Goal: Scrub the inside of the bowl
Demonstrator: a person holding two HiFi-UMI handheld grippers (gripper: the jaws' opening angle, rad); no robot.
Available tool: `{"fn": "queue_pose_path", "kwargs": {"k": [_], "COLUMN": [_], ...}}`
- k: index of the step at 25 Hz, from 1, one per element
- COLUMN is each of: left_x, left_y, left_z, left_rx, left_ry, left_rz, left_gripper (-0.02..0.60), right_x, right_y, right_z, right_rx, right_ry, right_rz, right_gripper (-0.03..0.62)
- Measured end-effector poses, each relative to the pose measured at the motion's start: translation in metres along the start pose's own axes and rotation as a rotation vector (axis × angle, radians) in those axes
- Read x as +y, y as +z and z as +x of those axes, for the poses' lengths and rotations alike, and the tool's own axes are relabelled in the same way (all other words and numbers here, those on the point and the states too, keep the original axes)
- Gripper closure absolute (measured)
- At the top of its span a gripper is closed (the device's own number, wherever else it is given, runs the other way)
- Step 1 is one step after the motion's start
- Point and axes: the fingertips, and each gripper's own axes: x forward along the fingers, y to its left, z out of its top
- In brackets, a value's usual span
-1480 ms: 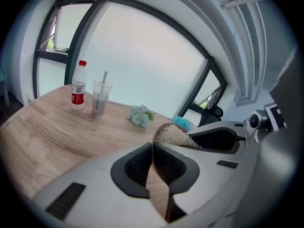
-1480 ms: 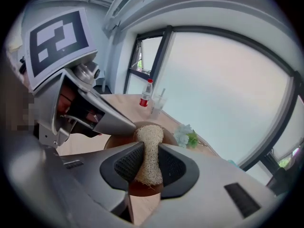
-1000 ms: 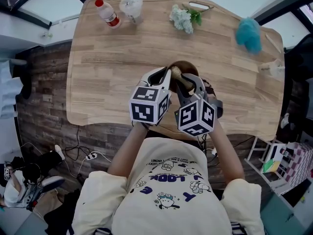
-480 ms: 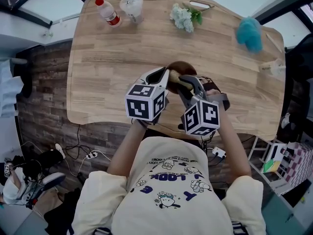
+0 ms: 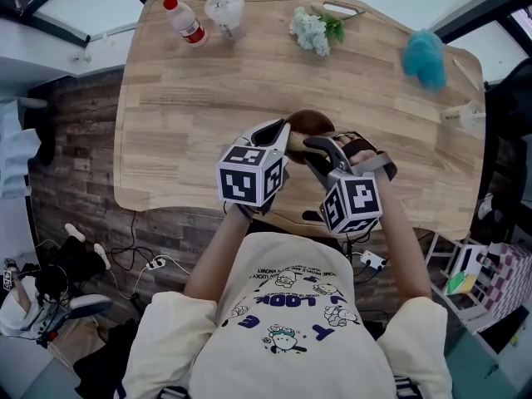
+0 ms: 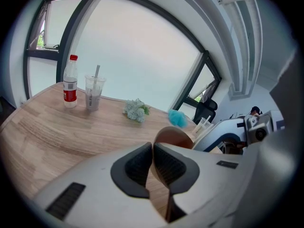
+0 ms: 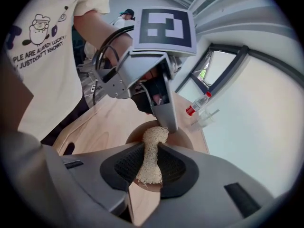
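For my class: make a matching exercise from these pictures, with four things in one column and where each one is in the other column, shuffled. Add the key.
Things
1. bowl
2. loofah scrubber
3. red-capped bottle
4. blue puff

Places
A. far right end of the table
B. clamped in the right gripper
C. far left corner of the table
D. rim pinched by the left gripper

Pairs: 1-D, 2-B, 3-C, 4-A

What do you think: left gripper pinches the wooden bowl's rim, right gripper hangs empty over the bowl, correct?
No. The right gripper isn't empty: the right gripper view shows it clamping a beige loofah scrubber over the bowl. The left gripper does pinch the rim.
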Motion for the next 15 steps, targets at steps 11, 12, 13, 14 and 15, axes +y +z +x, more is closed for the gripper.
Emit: {"fn": "queue_pose_path", "kwargs": {"k": [11, 12, 13, 14, 15], "left_x": [0.005, 0.004, 0.002, 0.001, -0.001], "left_y": [-0.002, -0.002, -0.003, -0.003, -0.004], "left_z": [-0.002, -0.003, -0.003, -0.003, -0.003], "left_rx": [0.000, -0.004, -0.008, -0.010, -0.010], "left_ry": [0.013, 0.011, 0.009, 0.007, 0.010], "left_rz": [-0.014, -0.023, -0.031, -0.037, -0.037], "left_gripper": [0.537, 0.535, 0.535, 0.535, 0.534], "right_x": [0.014, 0.011, 0.008, 0.005, 0.002], "right_y": [0.006, 0.003, 0.000, -0.003, -0.007], "right_z": [-0.006, -0.004, -0.001, 0.002, 0.005], "right_rx": [-0.037, -0.026, -0.009, 0.010, 0.028], "right_ry": [-0.001, -0.020, -0.041, -0.064, -0.087], "right_rz": [-0.145, -0.120, -0.095, -0.068, -0.038], "right_gripper": [0.497, 0.497, 0.497, 0.497, 0.497]}}
